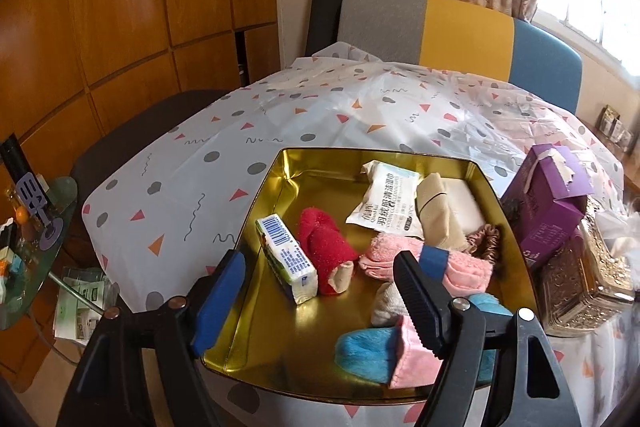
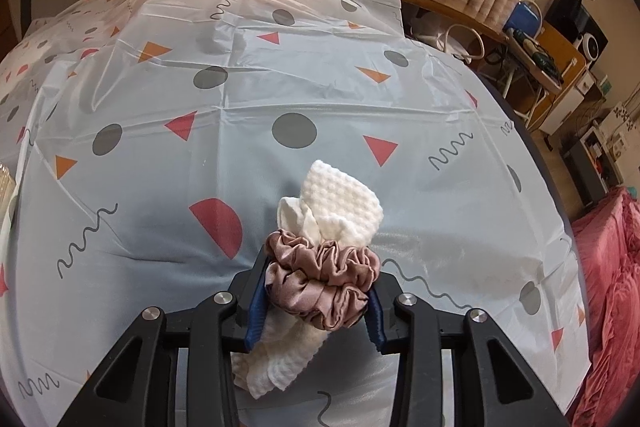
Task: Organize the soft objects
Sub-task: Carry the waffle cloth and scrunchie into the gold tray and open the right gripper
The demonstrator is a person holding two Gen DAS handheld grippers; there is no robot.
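Note:
A gold metal tray sits on the patterned tablecloth. It holds a red rolled sock, a tissue pack, a wet-wipes packet, a beige sock, a pink cloth, a blue sock and a brown scrunchie. My left gripper is open above the tray's near side, empty. My right gripper is shut on a white waffle cloth bunched with a pink-brown scrunchie, held above the tablecloth.
Purple boxes and an ornate gold box stand right of the tray. A colour-block chair back is behind the table. A glass side table is at the left. A red bedspread lies right of the table.

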